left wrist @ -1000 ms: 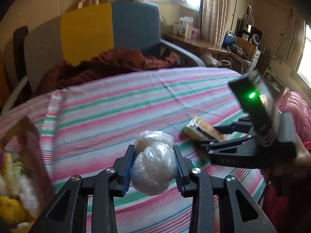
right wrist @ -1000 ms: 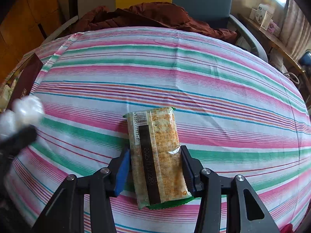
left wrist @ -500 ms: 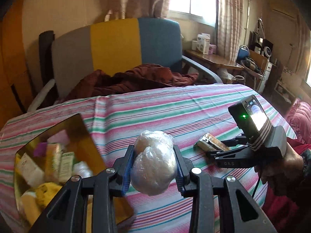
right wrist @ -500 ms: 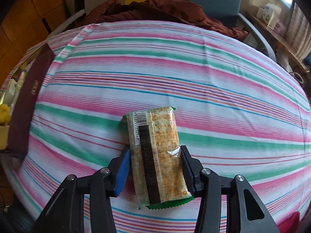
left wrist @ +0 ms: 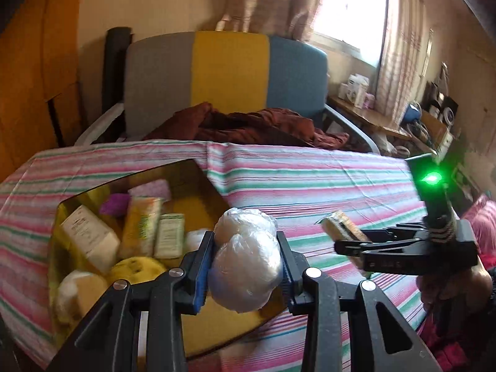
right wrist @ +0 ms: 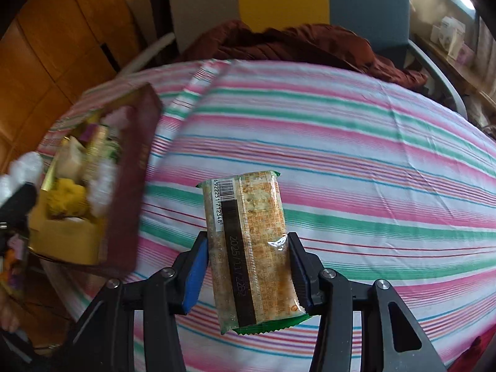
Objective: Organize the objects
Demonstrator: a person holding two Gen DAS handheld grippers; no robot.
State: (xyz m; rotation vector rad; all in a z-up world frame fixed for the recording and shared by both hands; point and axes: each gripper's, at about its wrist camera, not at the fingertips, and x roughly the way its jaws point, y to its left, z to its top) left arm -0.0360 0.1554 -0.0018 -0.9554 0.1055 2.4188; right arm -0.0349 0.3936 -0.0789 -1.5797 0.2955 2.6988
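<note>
My left gripper is shut on a white plastic-wrapped bundle and holds it above the near right corner of an open gold-lined box. The box holds several packets and soft items. My right gripper is shut on a cracker packet with a barcode, held above the striped tablecloth. The right gripper also shows in the left wrist view, to the right of the box, with the packet. The box shows in the right wrist view at the left.
A grey, yellow and blue chair with a dark red cloth on it stands behind the table. A cluttered side table stands under the window at the right. Wooden panelling is at the left.
Both grippers have moved left toward the box with their loads still held. The box has come into fuller view under the left gripper.
</note>
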